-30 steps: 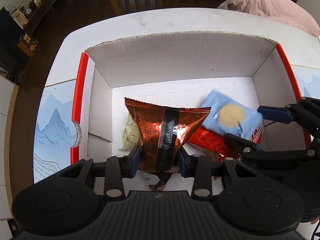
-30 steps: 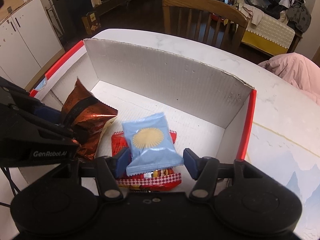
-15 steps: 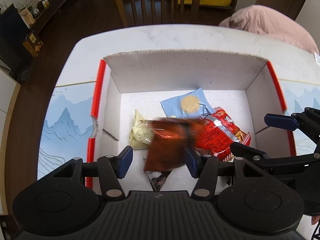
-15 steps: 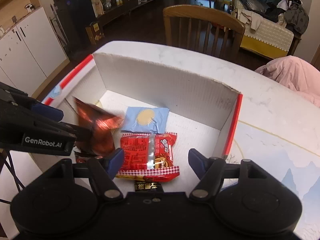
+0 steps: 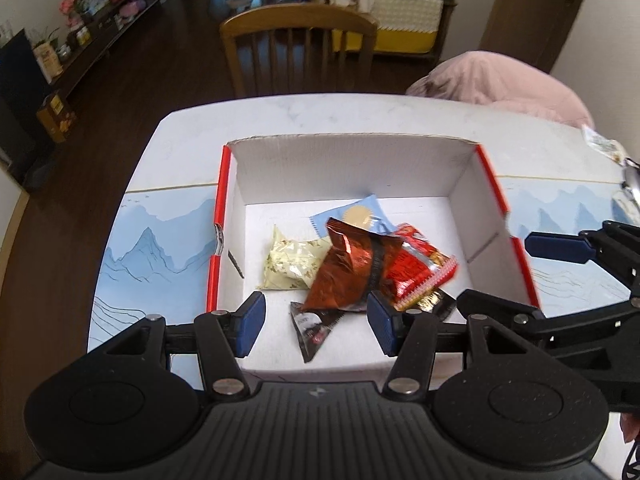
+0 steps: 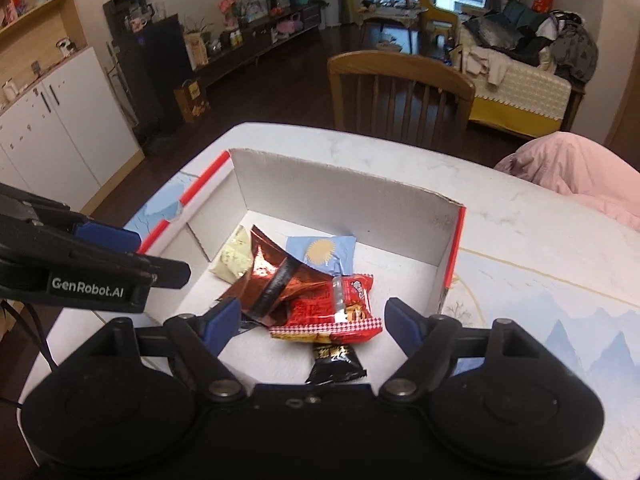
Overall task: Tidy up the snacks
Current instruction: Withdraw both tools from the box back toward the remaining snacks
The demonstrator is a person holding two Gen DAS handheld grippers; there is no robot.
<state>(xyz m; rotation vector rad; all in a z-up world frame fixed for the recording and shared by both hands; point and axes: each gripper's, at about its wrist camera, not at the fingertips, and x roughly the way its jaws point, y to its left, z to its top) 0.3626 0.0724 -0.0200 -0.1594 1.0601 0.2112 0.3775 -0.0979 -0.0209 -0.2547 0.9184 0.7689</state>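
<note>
While both claws, left (image 5: 316, 326) and right (image 6: 313, 326), gape wide and empty, five snack packets (image 5: 352, 270) lie heaped in the box (image 5: 348, 160); one stray packet (image 5: 602, 146) remains far right on the worktop (image 5: 304, 114).

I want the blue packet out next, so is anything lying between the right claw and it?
Yes. The copper bag and red packet lie nearer the open right claw, and the copper bag overlaps the blue packet's near edge.

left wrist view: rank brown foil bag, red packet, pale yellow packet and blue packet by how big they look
1. brown foil bag
2. red packet and pale yellow packet: about alike
3. blue packet: mostly hidden behind the others, so unsure
</note>
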